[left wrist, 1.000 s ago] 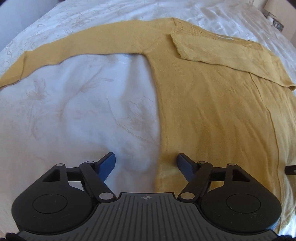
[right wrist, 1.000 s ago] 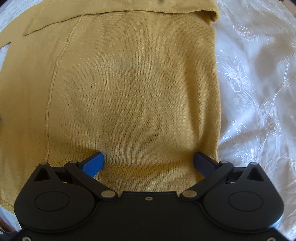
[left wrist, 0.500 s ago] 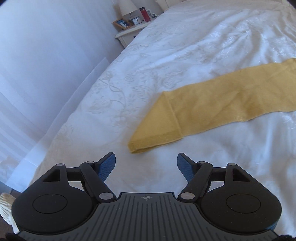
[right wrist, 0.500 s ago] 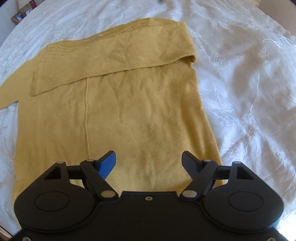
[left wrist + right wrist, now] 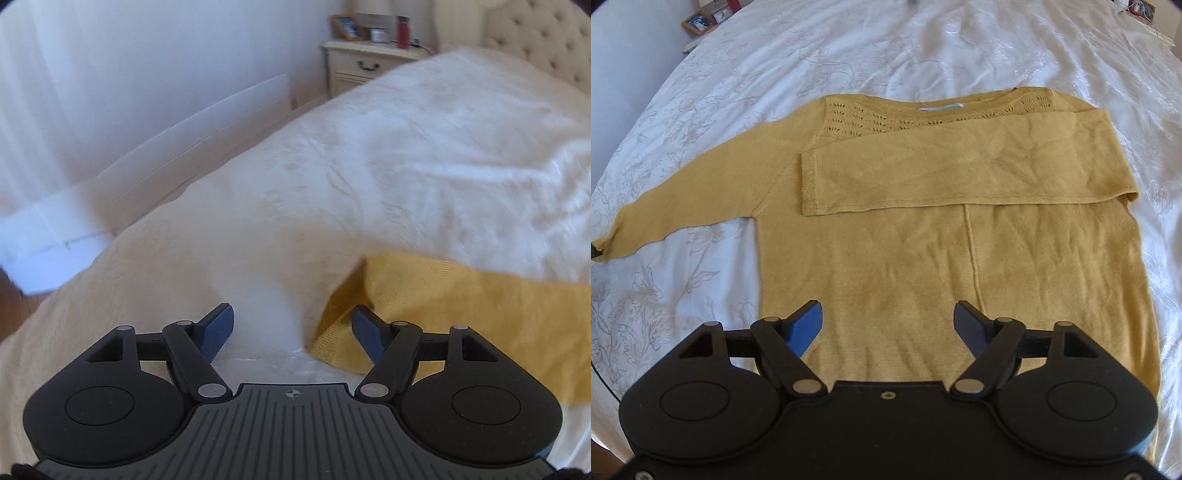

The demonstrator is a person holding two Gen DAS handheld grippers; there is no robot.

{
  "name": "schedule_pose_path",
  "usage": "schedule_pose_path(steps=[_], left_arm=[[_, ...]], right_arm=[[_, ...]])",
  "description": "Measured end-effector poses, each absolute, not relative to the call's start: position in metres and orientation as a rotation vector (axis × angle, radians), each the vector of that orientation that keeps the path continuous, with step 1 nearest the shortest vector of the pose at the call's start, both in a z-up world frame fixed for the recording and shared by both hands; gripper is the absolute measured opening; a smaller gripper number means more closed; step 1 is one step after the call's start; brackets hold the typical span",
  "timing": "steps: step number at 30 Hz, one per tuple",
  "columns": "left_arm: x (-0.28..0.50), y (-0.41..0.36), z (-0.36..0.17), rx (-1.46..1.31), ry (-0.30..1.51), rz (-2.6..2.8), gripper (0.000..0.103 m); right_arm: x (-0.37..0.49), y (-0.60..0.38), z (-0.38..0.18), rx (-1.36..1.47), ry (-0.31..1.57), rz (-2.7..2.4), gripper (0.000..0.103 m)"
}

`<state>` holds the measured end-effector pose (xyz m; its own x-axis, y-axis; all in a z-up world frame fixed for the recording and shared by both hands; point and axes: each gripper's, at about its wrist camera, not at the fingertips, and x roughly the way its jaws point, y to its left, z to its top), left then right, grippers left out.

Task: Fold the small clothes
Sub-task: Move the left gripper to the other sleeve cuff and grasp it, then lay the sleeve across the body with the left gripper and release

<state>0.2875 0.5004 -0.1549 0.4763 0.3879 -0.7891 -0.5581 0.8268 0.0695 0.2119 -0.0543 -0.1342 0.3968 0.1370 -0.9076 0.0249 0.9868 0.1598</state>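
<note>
While left claw [image 5: 291,330] narrows empty beside blurred sleeve cuff [image 5: 343,314], right claw [image 5: 888,326] gapes over sweater [image 5: 923,277].

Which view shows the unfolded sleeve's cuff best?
The left wrist view: the cuff lies large just ahead of the left gripper, though blurred. The right wrist view shows the cuff only small at the picture's edge.

Sweater [image 5: 923,258] hem behind hand-held gripper [image 5: 888,325]

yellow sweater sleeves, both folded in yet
No, only one. One sleeve lies across the sweater chest; the other sleeve lies spread on the bedspread.
</note>
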Motion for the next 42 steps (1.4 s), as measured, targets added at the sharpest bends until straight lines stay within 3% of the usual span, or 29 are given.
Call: schedule_pose_path(steps=[11, 19, 20, 22, 23, 32, 42], left_arm=[[0.288, 0.489, -0.167, -0.157, 0.986, 0.364, 0.069], [0.321, 0.501, -0.185, -0.274, 1.037, 0.287, 0.069], [0.325, 0.502, -0.187, -0.297, 1.044, 0.278, 0.063], [0.331, 0.505, -0.188, -0.318, 1.050, 0.293, 0.033], [0.333, 0.505, -0.188, -0.327, 1.058, 0.307, 0.010], [0.330, 0.461, -0.133, -0.346, 0.973, 0.238, 0.010], [0.347, 0.317, -0.044, -0.404, 0.814, -0.041, 0.010]], right_arm=[[0.216, -0.025, -0.134, 0.134, 1.208, 0.118, 0.079], [0.216, -0.011, -0.131, 0.102, 1.215, 0.188, 0.079], [0.215, -0.010, -0.132, 0.100, 1.216, 0.194, 0.079], [0.215, -0.010, -0.133, 0.103, 1.224, 0.199, 0.079], [0.215, -0.011, -0.134, 0.108, 1.228, 0.200, 0.079], [0.210, -0.035, -0.140, 0.159, 1.225, 0.220, 0.079], [0.206, -0.091, -0.145, 0.231, 1.212, 0.288, 0.079]])
